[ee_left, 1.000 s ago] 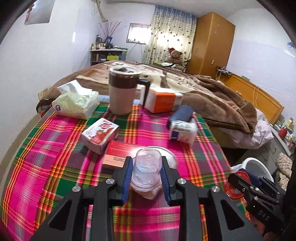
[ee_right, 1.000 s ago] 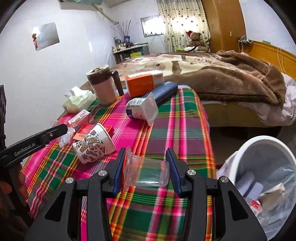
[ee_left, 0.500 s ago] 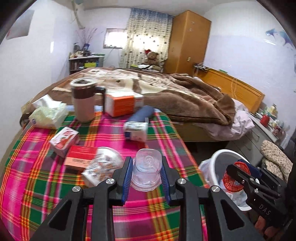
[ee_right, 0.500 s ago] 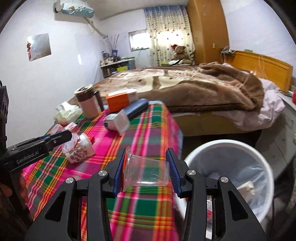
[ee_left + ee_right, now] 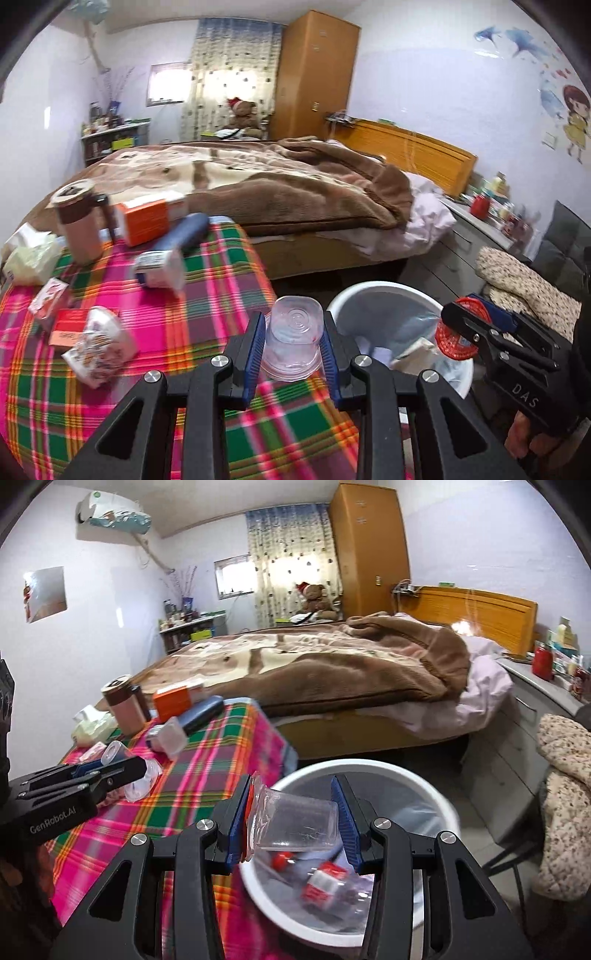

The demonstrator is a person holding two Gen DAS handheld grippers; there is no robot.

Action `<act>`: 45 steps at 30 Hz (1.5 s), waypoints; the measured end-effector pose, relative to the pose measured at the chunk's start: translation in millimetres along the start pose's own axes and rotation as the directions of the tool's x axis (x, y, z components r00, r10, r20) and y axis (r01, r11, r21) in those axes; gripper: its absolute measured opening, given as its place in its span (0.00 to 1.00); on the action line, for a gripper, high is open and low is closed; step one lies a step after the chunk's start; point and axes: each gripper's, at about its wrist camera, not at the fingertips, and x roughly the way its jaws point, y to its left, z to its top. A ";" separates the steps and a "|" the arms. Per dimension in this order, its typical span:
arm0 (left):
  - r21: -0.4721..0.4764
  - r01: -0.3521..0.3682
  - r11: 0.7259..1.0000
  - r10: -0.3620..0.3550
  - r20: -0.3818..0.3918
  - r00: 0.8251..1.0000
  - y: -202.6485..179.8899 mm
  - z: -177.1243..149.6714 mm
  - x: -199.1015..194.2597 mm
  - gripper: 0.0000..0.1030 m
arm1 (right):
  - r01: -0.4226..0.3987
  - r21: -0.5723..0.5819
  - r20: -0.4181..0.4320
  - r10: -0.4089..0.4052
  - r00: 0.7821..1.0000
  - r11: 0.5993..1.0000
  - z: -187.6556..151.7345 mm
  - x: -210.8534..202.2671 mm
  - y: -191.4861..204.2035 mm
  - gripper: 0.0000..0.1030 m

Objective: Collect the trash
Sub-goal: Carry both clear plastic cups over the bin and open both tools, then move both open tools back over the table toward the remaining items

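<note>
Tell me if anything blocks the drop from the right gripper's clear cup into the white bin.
Nothing visible does. The right gripper holds the clear cup above the open white bin, which has only trash at its bottom.

Plaid-covered table (image 5: 207, 317) — mug (image 5: 79, 225), orange box (image 5: 146, 219), tissues (image 5: 29, 253), perhaps a toppled paper cup (image 5: 99, 347).

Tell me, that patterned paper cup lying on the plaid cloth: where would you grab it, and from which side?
Grip the patterned paper cup across the middle of its side wall, coming down from above. It lies tipped over on the plaid tablecloth, so its round wall faces up, and a red box sits close beside it on one side. Paper crushes, so I would squeeze lightly. Both grippers already hold clear plastic cups, so one must empty first.
</note>
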 end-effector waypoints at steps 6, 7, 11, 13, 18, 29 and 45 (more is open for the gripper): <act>0.056 0.062 0.997 -0.060 -0.037 0.998 -37.5 -5.0 19.5 0.29 | 0.036 0.022 -0.029 -0.036 0.999 0.999 -5.3 7.0 -27.9 0.43; 0.063 0.069 0.996 -0.066 -0.045 0.997 -43.1 -6.5 23.0 0.29 | 0.037 0.024 -0.032 -0.036 0.999 0.999 -6.4 5.6 -31.1 0.43; 0.085 0.095 0.992 -0.088 -0.087 0.992 -61.8 -11.8 37.9 0.29 | 0.038 0.033 -0.057 -0.036 0.998 0.999 -9.5 10.8 -44.7 0.43; 0.095 0.106 0.990 -0.096 -0.103 0.990 -70.5 -15.2 45.4 0.29 | 0.039 0.030 -0.075 -0.036 0.997 0.999 -12.4 14.1 -49.8 0.43; 0.134 0.113 0.984 -0.095 -0.134 0.986 -89.1 -23.3 61.0 0.29 | 0.042 0.040 -0.127 -0.037 0.991 0.998 -20.1 24.4 -62.9 0.43; 0.128 0.120 0.984 -0.095 -0.185 0.978 -100.7 -29.4 89.5 0.30 | 0.041 0.064 -0.205 -0.027 0.978 0.997 -27.5 42.0 -81.3 0.43; 0.076 0.100 0.992 -0.087 -0.160 0.983 -80.6 -22.2 81.0 0.62 | 0.039 0.073 -0.195 -0.024 0.980 0.997 -24.2 39.8 -76.8 0.62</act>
